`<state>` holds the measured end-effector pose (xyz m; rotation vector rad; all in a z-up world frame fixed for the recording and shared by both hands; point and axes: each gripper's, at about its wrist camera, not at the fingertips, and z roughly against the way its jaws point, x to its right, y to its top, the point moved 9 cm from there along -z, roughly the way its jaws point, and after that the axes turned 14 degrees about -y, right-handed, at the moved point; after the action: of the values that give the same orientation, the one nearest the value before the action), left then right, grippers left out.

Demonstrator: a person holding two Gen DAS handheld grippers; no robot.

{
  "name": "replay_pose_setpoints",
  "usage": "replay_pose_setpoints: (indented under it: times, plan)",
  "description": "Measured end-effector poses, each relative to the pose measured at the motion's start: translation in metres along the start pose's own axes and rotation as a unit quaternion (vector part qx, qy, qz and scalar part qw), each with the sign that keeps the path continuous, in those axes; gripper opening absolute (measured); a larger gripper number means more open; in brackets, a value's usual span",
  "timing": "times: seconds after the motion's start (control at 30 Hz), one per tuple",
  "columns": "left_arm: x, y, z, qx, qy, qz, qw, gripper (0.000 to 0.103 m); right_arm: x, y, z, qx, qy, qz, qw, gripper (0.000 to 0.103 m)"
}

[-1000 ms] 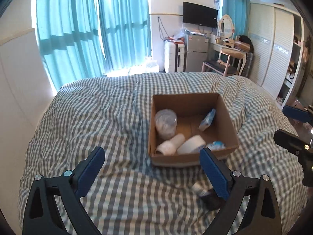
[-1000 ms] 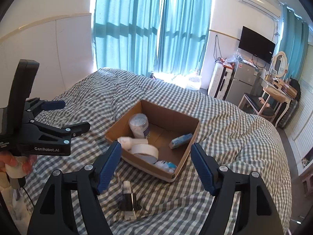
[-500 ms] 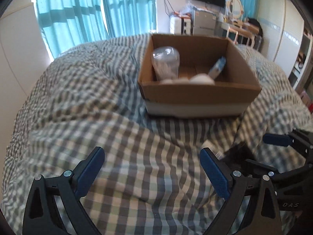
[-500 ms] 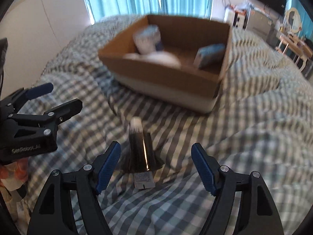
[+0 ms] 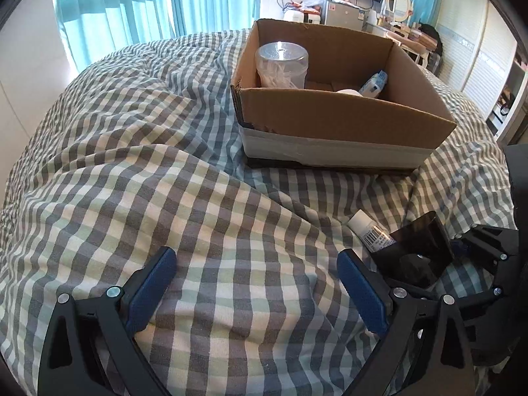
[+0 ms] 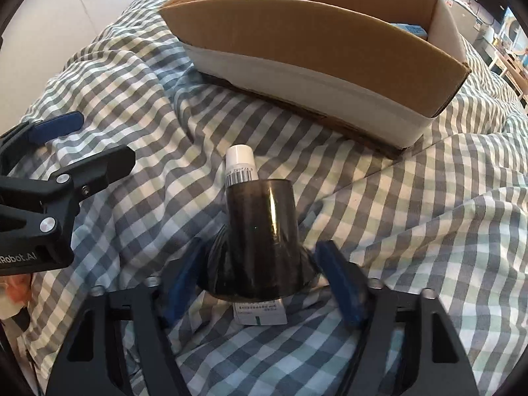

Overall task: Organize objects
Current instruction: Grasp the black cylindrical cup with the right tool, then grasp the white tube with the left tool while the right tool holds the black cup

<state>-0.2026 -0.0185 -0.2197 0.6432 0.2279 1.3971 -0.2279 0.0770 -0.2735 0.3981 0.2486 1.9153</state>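
A black tube with a white cap [image 6: 260,227] lies on the checked bed cover, cap toward the cardboard box [image 6: 316,39]. My right gripper [image 6: 260,280] is open, low over the cover, its blue fingers on either side of the tube's wide end, apart from it. The tube [image 5: 409,247] also shows at the right of the left wrist view. My left gripper [image 5: 257,283] is open and empty over bare cover to the left of the tube. The box [image 5: 330,118] holds a clear jar [image 5: 282,66], a blue packet [image 5: 373,82] and a white roll.
The checked bed cover [image 5: 132,165] is rumpled in folds around the box. Teal curtains [image 5: 132,6] hang behind the bed; a fridge, desk and wardrobe stand at the far right. The left gripper shows at the left of the right wrist view [image 6: 59,178].
Both grippers have dropped low toward the bed cover and come closer to the box. The right gripper has moved forward so its open fingers now flank the black tube.
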Motion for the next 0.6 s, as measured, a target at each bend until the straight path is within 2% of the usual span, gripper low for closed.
replay_pose_setpoints:
  times: [0.2,0.6]
  plan:
    - [0.001,-0.001,0.002,0.001,-0.004,0.001,1.0000,0.100,0.005,-0.001,0.028,0.024,0.006,-0.013,1.000,0.063]
    - [0.010,-0.004,0.003,-0.005,0.007,-0.006,0.9999,0.100,0.035,-0.007,0.085,0.081,-0.028,-0.033,0.996,0.063]
